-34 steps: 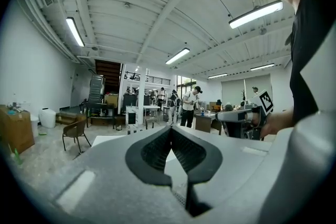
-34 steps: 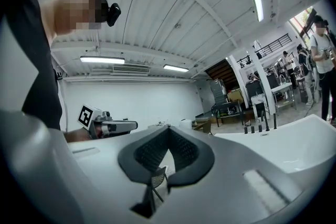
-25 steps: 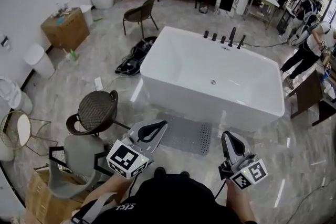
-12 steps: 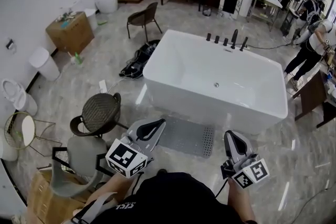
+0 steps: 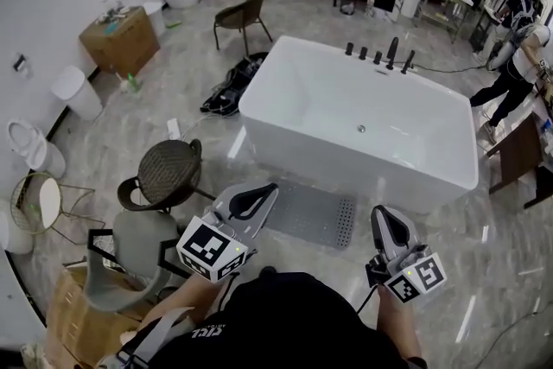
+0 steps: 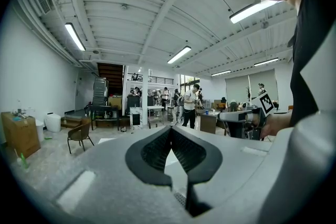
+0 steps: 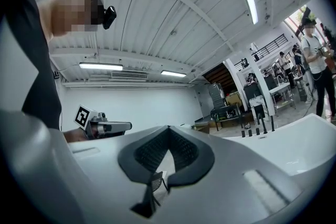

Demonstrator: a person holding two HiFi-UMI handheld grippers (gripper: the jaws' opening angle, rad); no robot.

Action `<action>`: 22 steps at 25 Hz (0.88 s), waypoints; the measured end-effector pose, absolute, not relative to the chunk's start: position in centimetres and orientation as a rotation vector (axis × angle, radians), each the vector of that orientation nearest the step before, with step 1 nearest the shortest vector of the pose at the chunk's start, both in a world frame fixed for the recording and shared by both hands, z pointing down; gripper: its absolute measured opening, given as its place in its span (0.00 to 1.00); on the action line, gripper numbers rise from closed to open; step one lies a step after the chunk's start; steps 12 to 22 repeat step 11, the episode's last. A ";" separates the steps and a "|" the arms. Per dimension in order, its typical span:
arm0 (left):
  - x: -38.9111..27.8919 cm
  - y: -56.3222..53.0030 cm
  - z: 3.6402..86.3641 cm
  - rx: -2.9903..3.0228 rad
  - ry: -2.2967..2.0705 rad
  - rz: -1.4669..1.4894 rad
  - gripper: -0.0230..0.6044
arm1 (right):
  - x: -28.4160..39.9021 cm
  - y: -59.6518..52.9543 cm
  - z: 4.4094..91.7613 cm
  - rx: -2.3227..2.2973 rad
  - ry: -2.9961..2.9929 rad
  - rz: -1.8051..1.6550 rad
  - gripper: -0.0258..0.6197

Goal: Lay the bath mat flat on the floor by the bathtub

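No word or number can be read for sure. Short white lettering point(image 5: 206, 333) stands on the black shirt point(image 5: 285, 324) at the lower edge of the head view, perhaps a brand, but too small. The left cube point(image 5: 210, 251) and right cube point(image 5: 416, 276) carry only square black-and-white markers.

Head view: the near left corner of the bath mat point(image 5: 315, 219) is covered by the left gripper point(image 5: 270, 189). The person's dark shirt point(image 5: 294, 324) hides the floor beneath it. The cardboard box point(image 5: 73, 328) is cut off by the bottom edge. A bystander point(image 5: 518, 65) is partly cut off by the right edge. The dark bundle point(image 5: 232, 86) beside the bathtub point(image 5: 363, 160) cannot be identified.

Left gripper view: the gripper body hides most of the floor. The perforated patch point(image 6: 179, 200) showing below the fingers point(image 6: 155, 152) is too small to identify.
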State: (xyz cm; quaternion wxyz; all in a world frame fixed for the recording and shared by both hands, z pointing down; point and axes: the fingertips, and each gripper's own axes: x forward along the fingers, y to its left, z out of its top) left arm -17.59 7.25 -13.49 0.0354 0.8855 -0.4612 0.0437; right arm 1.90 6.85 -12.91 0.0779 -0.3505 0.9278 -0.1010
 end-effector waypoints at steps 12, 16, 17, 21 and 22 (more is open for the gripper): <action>-17.1 6.8 -13.4 2.718 -1.422 0.136 0.05 | 2.4 6.3 -12.7 -1.036 2.764 -0.317 0.04; -17.1 6.8 -13.4 2.718 -1.422 0.136 0.05 | 2.4 6.3 -12.7 -1.036 2.764 -0.317 0.04; -17.1 6.8 -13.4 2.718 -1.422 0.136 0.05 | 2.4 6.3 -12.7 -1.036 2.764 -0.317 0.04; -17.1 6.8 -13.4 2.718 -1.422 0.136 0.05 | 2.4 6.3 -12.7 -1.036 2.764 -0.317 0.04; -17.1 6.8 -13.4 2.718 -1.422 0.136 0.05 | 2.4 6.3 -12.7 -1.036 2.764 -0.317 0.04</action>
